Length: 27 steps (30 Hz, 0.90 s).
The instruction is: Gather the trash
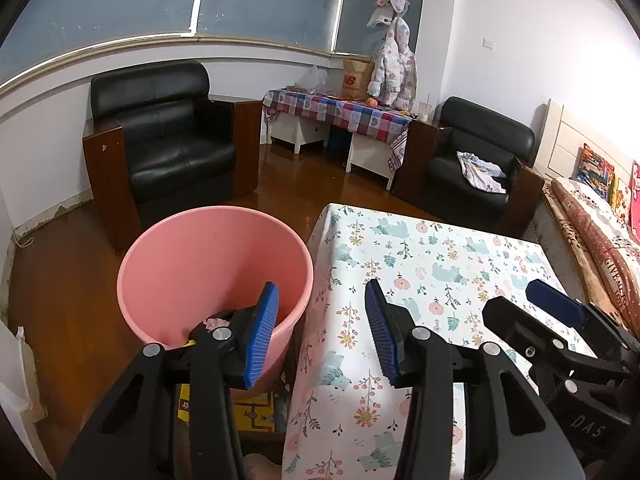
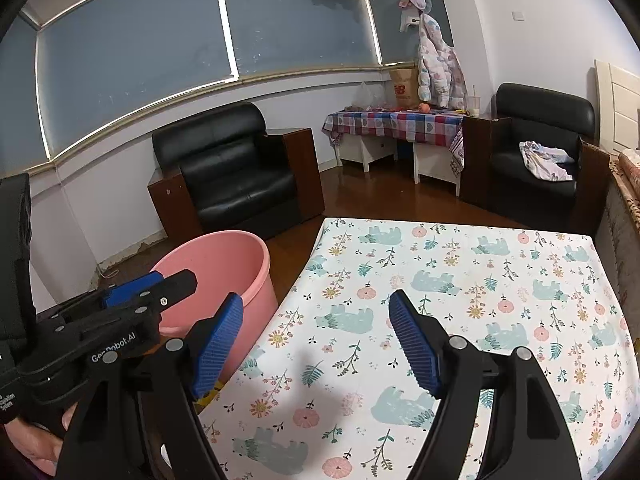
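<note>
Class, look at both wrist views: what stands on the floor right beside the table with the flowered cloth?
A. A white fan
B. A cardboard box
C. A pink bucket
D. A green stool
C: a pink bucket stands on the floor against the left edge of the table, under the open left gripper.

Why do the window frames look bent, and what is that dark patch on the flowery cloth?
Left wrist view: the fisheye lens bows the window frame and blackens the corners. Right wrist view: same curving; the soft dark patch on the cloth is a shadow, seemingly cast by the open right gripper; the floor shows glare.
</note>
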Tool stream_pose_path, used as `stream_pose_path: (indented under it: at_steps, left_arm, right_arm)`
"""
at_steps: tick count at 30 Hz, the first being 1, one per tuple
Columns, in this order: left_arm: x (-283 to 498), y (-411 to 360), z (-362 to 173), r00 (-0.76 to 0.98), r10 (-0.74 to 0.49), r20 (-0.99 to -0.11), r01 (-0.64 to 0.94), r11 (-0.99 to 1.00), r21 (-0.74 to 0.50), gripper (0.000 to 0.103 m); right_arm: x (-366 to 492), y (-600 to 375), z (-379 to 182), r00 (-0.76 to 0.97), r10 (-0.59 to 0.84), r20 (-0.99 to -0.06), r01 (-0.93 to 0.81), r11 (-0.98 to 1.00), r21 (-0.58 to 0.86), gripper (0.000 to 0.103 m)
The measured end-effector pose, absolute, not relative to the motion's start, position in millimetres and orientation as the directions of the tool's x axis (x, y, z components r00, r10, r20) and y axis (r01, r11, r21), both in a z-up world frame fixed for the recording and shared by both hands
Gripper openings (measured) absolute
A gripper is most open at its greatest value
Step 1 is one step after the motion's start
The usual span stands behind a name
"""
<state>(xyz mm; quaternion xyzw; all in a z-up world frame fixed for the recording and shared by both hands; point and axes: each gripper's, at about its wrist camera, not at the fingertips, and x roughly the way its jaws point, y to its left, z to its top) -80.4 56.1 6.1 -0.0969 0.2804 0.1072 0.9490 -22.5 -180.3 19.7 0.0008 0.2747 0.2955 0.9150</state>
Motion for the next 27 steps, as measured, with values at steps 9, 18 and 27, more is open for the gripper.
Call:
stream_pose_path:
  at_steps: [9, 18, 27]
  left_arm:
    - [-82, 58, 3, 0.824, 0.172, -0.540, -0.266, 0.958, -0.102, 0.046]
    - [-82, 62, 0, 0.816, 0.171, -0.551, -0.276, 0.955, -0.111, 0.046]
    - [-81, 61, -2, 0.812, 0.169, -0.559, -0.273, 0.956, -0.107, 0.046]
  right_arm:
    - [-20, -170, 16, 0.673, 0.535, -0.511, -0.549, 0.824, 0.140, 0.074]
    - [-17, -167, 14, 0.667, 0.535, -0.518, -0.552, 0.822, 0.140, 0.074]
    - [-16, -166, 13, 0.666, 0.536, -0.519, -0.553, 0.822, 0.140, 0.074]
